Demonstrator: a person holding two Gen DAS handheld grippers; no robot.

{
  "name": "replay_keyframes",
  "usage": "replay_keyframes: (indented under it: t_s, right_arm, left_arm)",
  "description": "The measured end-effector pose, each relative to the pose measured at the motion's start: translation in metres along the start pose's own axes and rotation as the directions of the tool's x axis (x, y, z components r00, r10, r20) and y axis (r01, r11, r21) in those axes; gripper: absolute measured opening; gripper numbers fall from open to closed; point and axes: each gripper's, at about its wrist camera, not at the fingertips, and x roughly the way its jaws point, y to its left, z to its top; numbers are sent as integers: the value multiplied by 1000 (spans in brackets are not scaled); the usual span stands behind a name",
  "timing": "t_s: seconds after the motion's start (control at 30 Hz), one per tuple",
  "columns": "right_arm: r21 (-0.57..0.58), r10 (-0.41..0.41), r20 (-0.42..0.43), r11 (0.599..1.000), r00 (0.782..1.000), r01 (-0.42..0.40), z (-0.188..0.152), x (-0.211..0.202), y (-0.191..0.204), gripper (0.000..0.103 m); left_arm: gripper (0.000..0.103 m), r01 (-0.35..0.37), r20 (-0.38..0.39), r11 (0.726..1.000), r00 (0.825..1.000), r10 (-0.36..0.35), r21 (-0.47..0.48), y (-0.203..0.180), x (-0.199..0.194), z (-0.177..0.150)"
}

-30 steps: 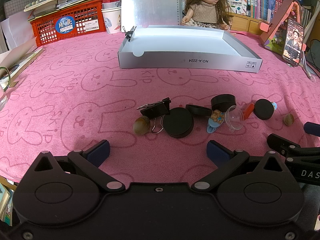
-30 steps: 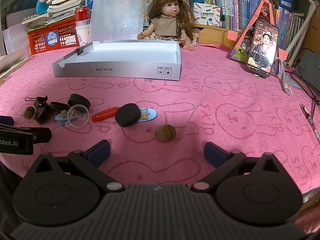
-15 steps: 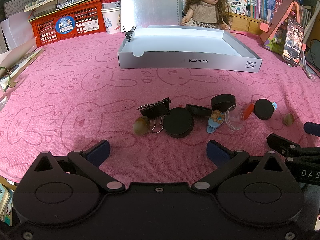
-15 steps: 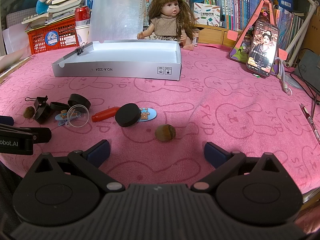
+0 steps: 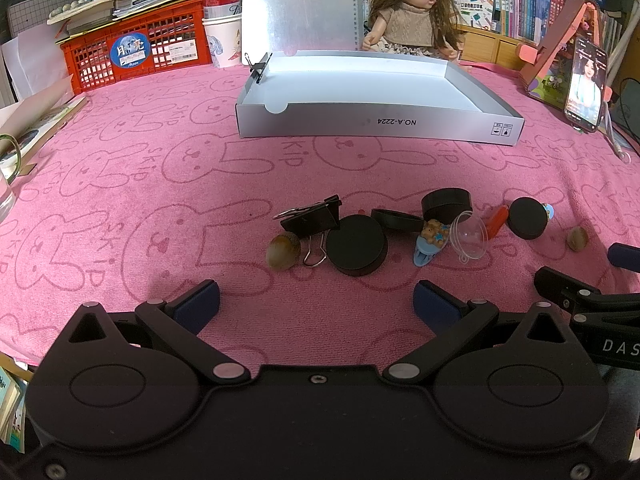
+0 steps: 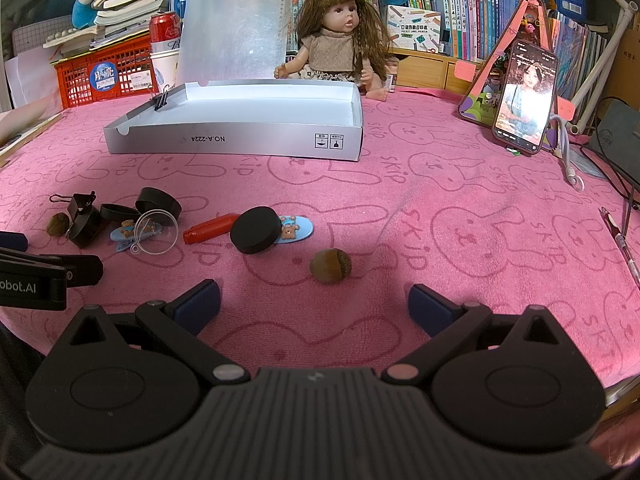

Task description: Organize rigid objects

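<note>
Starting with both grippers' fingers wide and empty, lower your right gripper (image 6: 314, 306) over the nearest acorn (image 6: 330, 265) on the pink surface (image 6: 440, 208) — straddle it squarely, then carry it to the box (image 6: 240, 140).

Right claw (image 5: 624, 256) cut off rightward

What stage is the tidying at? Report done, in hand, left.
Done: nothing visible. The box holds no loose item; only a small clip sits on its wall.
In hand: nothing. Left tongs and right tongs are open and empty, short of the pile.
Left: everything on the cloth, including the binder clip, black discs, red tube, clear dome, hair clips and acorns.
</note>
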Motion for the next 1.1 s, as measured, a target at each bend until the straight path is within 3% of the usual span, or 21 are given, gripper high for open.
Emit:
replay_keyframes:
  t_s: [0.8, 0.87, 0.93, 1.0, 1.1]
  right_arm:
    - [-1, 11, 12, 1000, 1000, -11, -2, 2, -2, 103]
    - [-6, 13, 19, 1000, 1000, -13, -2, 1, -3, 103]
    - [-22, 17, 34, 1000, 999, -17, -3, -1, -2, 103]
    - [-47, 19, 67, 999, 998, -16, -4, -5, -2, 99]
    - [-94, 16, 133, 996, 991, -3, -3, -15, -1, 96]
  left_arm:
    - [103, 28, 81, 999, 996, -31, 33, 4, -4, -10]
    - [97, 28, 90, 999, 995, -31, 30, 5, -6, -10]
    - [79, 27, 109, 999, 994, -30, 30, 6, -10, -10]
    - [69, 37, 124, 999, 991, -40, 19, 10, -13, -10]
    - [59, 86, 149, 996, 985, -83, -8, 16, -20, -6]
